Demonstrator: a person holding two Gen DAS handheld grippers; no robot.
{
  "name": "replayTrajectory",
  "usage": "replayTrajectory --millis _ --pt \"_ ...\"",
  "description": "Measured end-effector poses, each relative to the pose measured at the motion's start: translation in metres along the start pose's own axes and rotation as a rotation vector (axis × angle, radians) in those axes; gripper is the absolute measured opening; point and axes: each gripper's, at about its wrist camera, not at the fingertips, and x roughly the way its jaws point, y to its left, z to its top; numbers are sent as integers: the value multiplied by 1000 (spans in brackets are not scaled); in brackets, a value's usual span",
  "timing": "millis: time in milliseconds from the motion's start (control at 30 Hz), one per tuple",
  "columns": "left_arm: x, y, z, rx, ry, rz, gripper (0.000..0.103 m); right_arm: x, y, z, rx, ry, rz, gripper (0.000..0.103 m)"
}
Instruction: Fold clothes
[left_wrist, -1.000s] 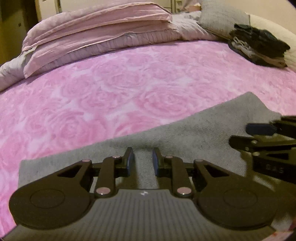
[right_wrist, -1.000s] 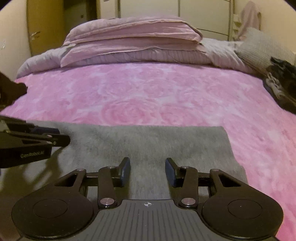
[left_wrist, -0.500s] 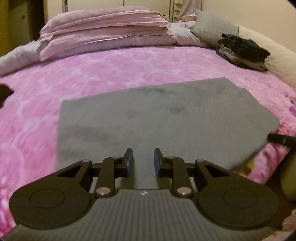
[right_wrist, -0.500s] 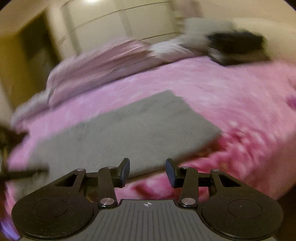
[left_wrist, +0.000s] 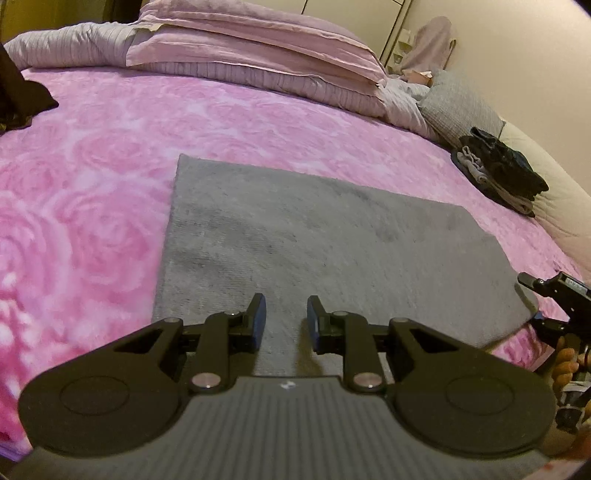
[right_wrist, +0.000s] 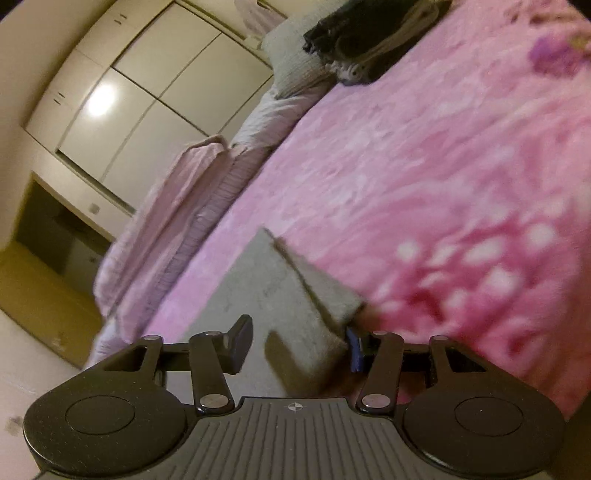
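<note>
A grey folded cloth (left_wrist: 314, 236) lies flat on the pink rose blanket (left_wrist: 92, 166). My left gripper (left_wrist: 284, 321) hovers over the cloth's near edge, its jaws a narrow gap apart with nothing pinched. My right gripper (right_wrist: 297, 347) is rolled far over at the cloth's (right_wrist: 273, 295) near right corner. Its jaws are opening, and the corner lies between them without being pressed. In the left wrist view the right gripper (left_wrist: 532, 299) shows at the right edge, beside that corner, with a person's fingers (left_wrist: 565, 362) behind it.
Stacked pink bedding (left_wrist: 258, 48) and a grey pillow (left_wrist: 458, 107) lie at the bed's head. A pile of dark folded clothes (left_wrist: 498, 170) sits at the far right, and a dark garment (left_wrist: 22, 92) at the left. A white wardrobe (right_wrist: 147, 92) stands behind the bed.
Both hands drew back from over the cloth. The right gripper swung to the cloth's right corner, rolled sharply and spread its jaws wider. The left gripper's gap stayed the same.
</note>
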Motion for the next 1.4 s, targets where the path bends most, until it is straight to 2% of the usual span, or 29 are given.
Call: replayTrajectory --millis 167,267,333,367,500,600,667,700,767,900,1000,1100,1200,1300,1367,1400 --pt "0 4 0 -38 -3 -20 20 -11 -10 -10 -13 13 79 48" --pt "0 12 -1 -90 -6 -47 20 -7 -8 -9 -21 21 80 48" --pt "0 16 -1 -117 -6 -61 19 -5 -6 -8 -8 23 80 33" --pt "0 16 -1 -120 -5 -63 19 0 -6 -8 -1 40 71 11" --pt "-1 15 0 -94 4 -53 17 5 -4 -11 5 46 31 8" --pt "-2 19 1 -104 9 -63 14 9 16 -5 -32 83 -86 8" --pt "-7 30 1 -142 3 -70 14 15 52 -2 -169 103 -218 8" --pt "-10 35 1 -160 -2 -70 14 17 79 -5 -304 88 -283 8" --pt "-18 49 2 -193 -14 -65 14 17 130 -23 -569 25 -328 8" --pt "-39 78 2 -233 -38 -44 14 15 231 -94 -1061 -78 -253 8" --pt "-52 102 0 -271 -42 -20 14 18 276 -165 -1371 -134 -156 8" --pt "-63 125 -8 -309 -38 4 14 20 290 -232 -1582 -144 -19 8" --pt "-71 146 -17 -351 -32 16 14 31 279 -293 -1728 -43 72 8" --pt "-77 161 -24 -386 -34 1 12 54 253 -341 -1821 114 40 9" --pt "-82 167 -25 -388 -42 2 12 50 245 -355 -1891 38 23 9" --pt "-83 169 -26 -384 -47 7 12 49 248 -355 -1904 45 24 9"
